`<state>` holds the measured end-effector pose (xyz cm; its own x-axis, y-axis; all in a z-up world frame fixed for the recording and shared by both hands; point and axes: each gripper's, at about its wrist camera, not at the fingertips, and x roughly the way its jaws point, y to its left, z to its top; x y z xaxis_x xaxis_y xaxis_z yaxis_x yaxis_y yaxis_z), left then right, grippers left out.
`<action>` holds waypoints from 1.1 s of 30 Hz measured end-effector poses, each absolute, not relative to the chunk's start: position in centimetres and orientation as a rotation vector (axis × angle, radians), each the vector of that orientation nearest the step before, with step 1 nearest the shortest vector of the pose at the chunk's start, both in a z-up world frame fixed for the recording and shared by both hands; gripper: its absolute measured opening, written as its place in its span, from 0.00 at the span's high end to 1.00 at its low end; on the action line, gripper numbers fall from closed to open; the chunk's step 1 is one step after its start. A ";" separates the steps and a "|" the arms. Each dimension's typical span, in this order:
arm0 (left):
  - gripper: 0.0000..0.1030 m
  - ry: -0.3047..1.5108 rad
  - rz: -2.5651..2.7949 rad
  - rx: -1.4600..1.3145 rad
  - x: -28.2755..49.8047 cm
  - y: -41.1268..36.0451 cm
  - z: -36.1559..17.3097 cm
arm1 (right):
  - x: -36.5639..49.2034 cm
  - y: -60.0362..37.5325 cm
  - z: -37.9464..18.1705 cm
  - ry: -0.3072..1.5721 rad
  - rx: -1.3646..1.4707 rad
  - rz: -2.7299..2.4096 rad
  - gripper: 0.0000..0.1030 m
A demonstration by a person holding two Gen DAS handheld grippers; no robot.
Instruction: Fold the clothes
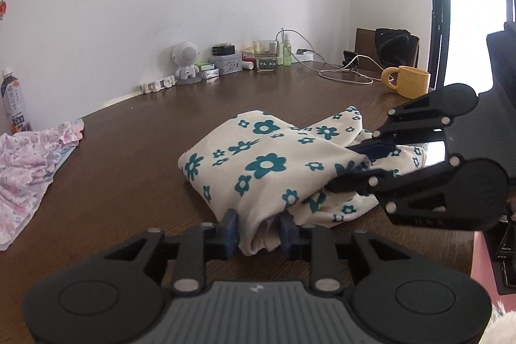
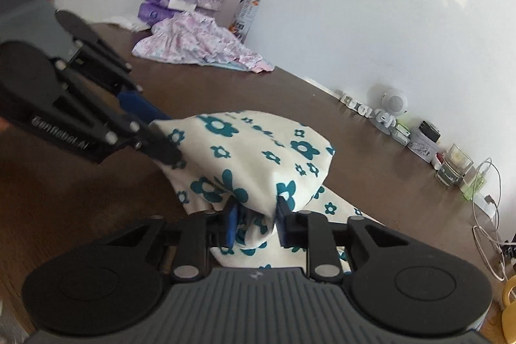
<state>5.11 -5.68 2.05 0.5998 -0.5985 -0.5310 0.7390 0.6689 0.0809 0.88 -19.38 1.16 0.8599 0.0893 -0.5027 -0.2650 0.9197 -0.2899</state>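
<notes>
Crosswise between both tongs (image 1: 258, 236) (image 2: 254, 226), floral garment (image 1: 258, 157), fold edge wallward.

We see a cream garment (image 1: 258, 157) printed with teal flowers, bunched into a rounded, partly folded bundle on the brown table (image 1: 129, 182). Its upper layer is lifted and draped over a lower layer that spreads flat on the wood. Well apart from it, a crumpled pink and lilac floral garment (image 1: 22, 170) lies in a loose heap by the wall.
</notes>
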 end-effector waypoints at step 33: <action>0.89 0.418 -0.684 0.579 4.1 -7.9 0.6 | -0.1 -21.5 -0.3 0.485 -0.069 0.167 0.76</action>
<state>4.15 -7.89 0.62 0.7040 -0.4668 -0.5353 0.6895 0.6301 0.3573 -0.10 -21.49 -0.33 0.8712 0.1430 -0.4696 -0.1758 0.9841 -0.0266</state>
